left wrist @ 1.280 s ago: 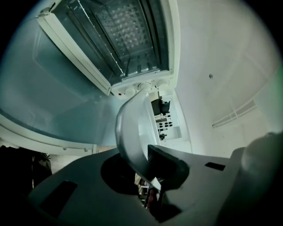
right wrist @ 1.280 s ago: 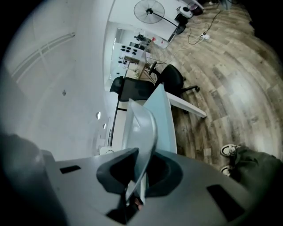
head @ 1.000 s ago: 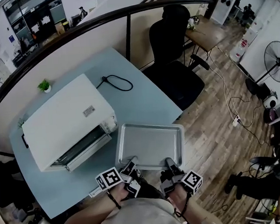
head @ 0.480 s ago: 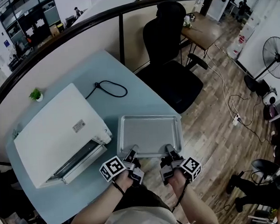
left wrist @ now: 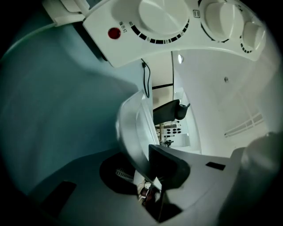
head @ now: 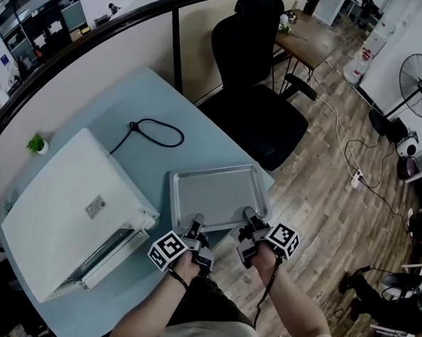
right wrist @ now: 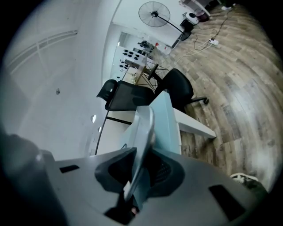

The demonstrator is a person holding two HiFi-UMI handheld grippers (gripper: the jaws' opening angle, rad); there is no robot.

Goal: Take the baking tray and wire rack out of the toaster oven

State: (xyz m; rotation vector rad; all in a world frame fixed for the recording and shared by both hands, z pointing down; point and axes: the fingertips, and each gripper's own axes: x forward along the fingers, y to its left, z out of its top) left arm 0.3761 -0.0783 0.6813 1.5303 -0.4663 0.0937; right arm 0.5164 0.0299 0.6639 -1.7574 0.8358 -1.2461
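A silver baking tray (head: 216,196) lies over the light blue table's near right corner. My left gripper (head: 197,229) is shut on the tray's near rim at the left, and my right gripper (head: 250,220) is shut on the same rim at the right. In the left gripper view the tray rim (left wrist: 132,132) runs edge-on between the jaws; in the right gripper view the rim (right wrist: 145,141) does the same. The white toaster oven (head: 67,208) stands to the left with its door (head: 106,257) folded down. No wire rack shows in any view.
A black power cord (head: 152,136) lies looped on the table (head: 157,103) behind the tray. A small green plant (head: 35,144) sits at the far left edge. A black office chair (head: 252,76) stands beyond the table, and a floor fan (head: 416,77) at the right.
Both grippers, still gripping the tray, have carried it away from the oven and down toward the table's near right corner. The oven now sits further left in the head view.
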